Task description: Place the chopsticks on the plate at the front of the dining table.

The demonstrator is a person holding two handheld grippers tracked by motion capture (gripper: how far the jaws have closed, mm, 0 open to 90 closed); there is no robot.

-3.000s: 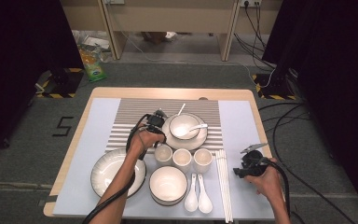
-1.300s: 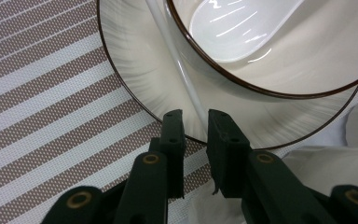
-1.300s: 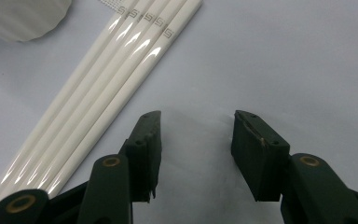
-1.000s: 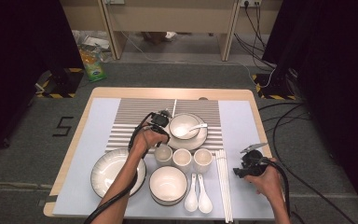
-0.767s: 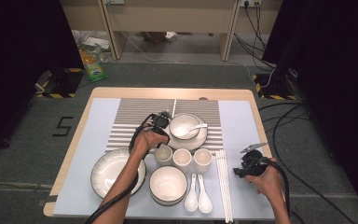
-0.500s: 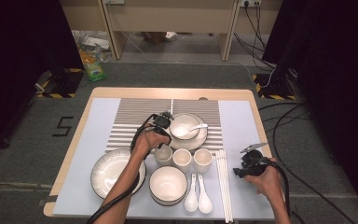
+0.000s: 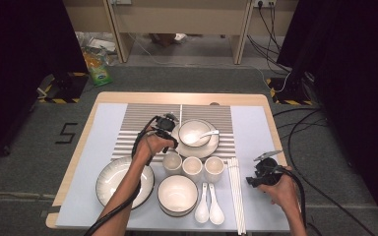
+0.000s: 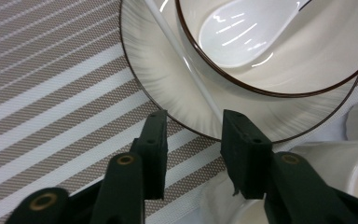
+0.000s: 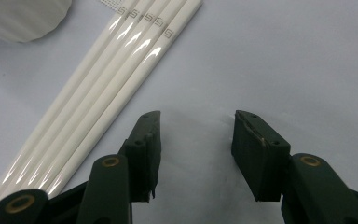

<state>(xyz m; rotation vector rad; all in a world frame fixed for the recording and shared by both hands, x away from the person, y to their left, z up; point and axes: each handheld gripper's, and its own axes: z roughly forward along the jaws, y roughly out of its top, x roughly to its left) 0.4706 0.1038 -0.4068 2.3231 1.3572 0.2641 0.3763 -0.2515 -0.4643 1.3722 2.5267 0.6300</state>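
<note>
L tongs (image 8: 193, 135) just been opening, jaws spread w/ white chopstick (image 8: 182, 63) lying loose between tips across plate (image 8: 154, 84) rim beside bowl (image 8: 307, 60); R tongs (image 9: 196, 140) spread, empty over table.

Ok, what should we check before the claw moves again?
1. Left claw has let go of the chopstick: ok, its jaws have just been opening and the pads are off it.
2. Chopstick lies on the plate beside the bowl: ok.
3. Right claw open and empty: ok.
4. Spare chopsticks lie side by side: ok.
5. Chopstick will not roll: cannot tell.
</note>
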